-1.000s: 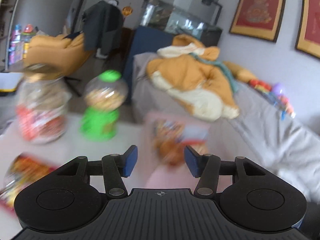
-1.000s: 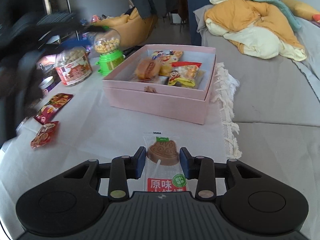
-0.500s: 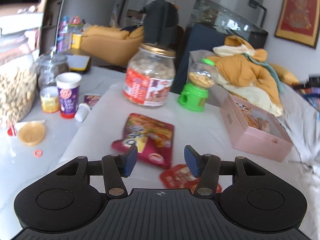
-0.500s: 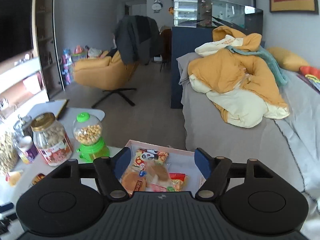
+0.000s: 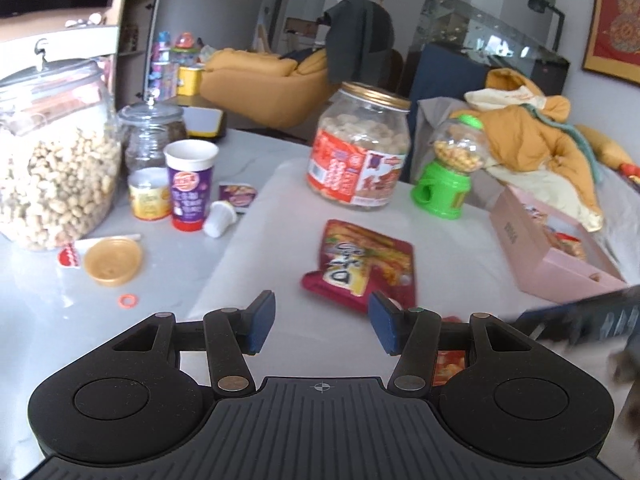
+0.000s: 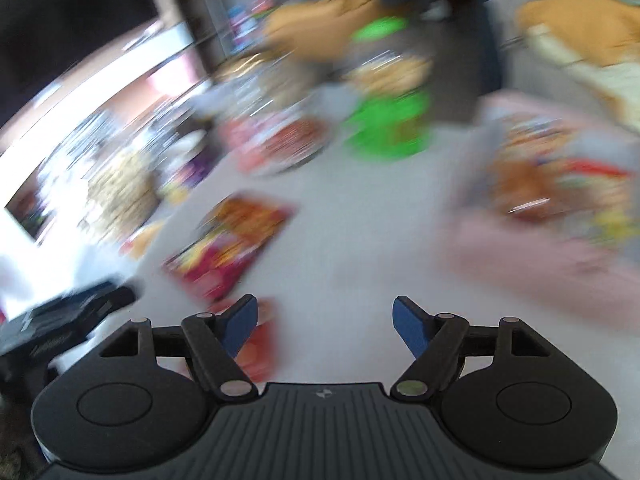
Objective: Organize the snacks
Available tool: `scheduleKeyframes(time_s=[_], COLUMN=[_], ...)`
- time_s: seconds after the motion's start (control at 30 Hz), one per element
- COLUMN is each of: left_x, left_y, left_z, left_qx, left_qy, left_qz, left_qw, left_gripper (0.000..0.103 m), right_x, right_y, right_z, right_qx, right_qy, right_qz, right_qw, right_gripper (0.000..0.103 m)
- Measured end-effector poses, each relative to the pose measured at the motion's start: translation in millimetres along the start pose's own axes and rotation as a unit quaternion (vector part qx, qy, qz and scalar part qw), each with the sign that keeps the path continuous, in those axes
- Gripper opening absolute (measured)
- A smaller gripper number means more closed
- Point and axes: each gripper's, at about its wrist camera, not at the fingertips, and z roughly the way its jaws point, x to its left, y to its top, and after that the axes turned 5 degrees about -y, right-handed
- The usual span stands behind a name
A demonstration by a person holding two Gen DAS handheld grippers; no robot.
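The left gripper [image 5: 321, 322] hangs low over the white table [image 5: 260, 216], its blue pads spread apart with nothing between them. Just ahead of its fingertips lies the large red snack packet [image 5: 362, 266], flat on the table's middle stretch; a smaller red packet [image 5: 450, 360] shows partly under the right-hand finger. The right gripper [image 6: 323, 328] is likewise spread wide and empty, its view heavily smeared by motion. The pink box [image 5: 552, 240], already holding several wrapped snacks, sits at the table's right edge, with the green candy dispenser [image 5: 444, 184] and the labelled jar [image 5: 360, 148] toward the far edge.

The step in hand appears to be reaching for the next loose packet. The move likely calls for lowering the left pads to straddle the large packet's near edge, pinching the thin foil, then carrying it across to the box.
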Motion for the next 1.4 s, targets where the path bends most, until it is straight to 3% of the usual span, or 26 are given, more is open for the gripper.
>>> scheduleKeyframes(time_s=[0.13, 0.27, 0.33, 0.43, 0.6, 0.7, 0.77, 0.83, 0.93, 1.1, 1.2, 1.4], left_x=[-3.3, -14.6, -20.9, -30.1, -32.0, -27.8, -26.9, -26.9, -23.3, -21.0, -34.2, -48.6], left_y=[2.0, 2.5, 2.8, 3.1, 12.5, 25.4, 32.1, 36.3, 38.9, 34.7, 25.9, 11.8], left_z=[4.4, 9.9, 14.9, 22.2, 34.5, 52.0, 65.5, 77.7, 94.1, 112.3, 104.5, 82.4], left_qx=[0.010, 0.016, 0.021, 0.027, 0.018, 0.010, 0.011, 0.015, 0.023, 0.052, 0.058, 0.070], left_qy=[0.012, 0.013, 0.011, 0.004, -0.009, 0.001, 0.018, 0.032, 0.040, -0.009, -0.028, -0.023], left_qz=[0.014, 0.040, 0.051, 0.064, 0.041, 0.020, 0.019, 0.023, 0.022, 0.011, 0.052, 0.097], left_qw=[0.9998, 0.9990, 0.9984, 0.9976, 0.9990, 0.9997, 0.9996, 0.9991, 0.9987, 0.9985, 0.9965, 0.9925], left_gripper=[0.057, 0.057, 0.057, 0.057, 0.057, 0.057, 0.057, 0.057, 0.057, 0.061, 0.061, 0.061], right_x=[46.9, 53.0, 42.1, 13.1, -36.5, -56.5, -57.0, -55.0, -47.5, -35.3, -33.2, -24.4], right_y=[-8.1, -11.9, -15.5, -19.3, -33.3, -40.9, -42.9, -46.4, -52.4, -61.6, -66.5, -59.3], right_z=[30.0, 40.6, 32.2, 14.1, 8.4, 0.0, -3.3, -5.1, -3.3, 4.4, 2.8, -3.3], right_qx=[0.016, 0.015, 0.002, -0.020, -0.021, -0.033, -0.033, -0.030, -0.035, -0.053, -0.061, -0.053], right_qy=[-0.006, -0.034, -0.043, -0.055, -0.120, -0.099, -0.087, -0.071, -0.078, -0.099, -0.105, -0.039], right_qz=[-0.062, -0.092, -0.084, -0.069, -0.056, -0.029, -0.025, -0.025, -0.039, -0.063, -0.056, -0.043], right_qw=[0.998, 0.995, 0.996, 0.996, 0.991, 0.994, 0.995, 0.997, 0.996, 0.992, 0.991, 0.997], right_gripper=[0.075, 0.076, 0.075, 0.056, 0.056, 0.060, 0.073, 0.079, 0.085, 0.091, 0.093, 0.094])
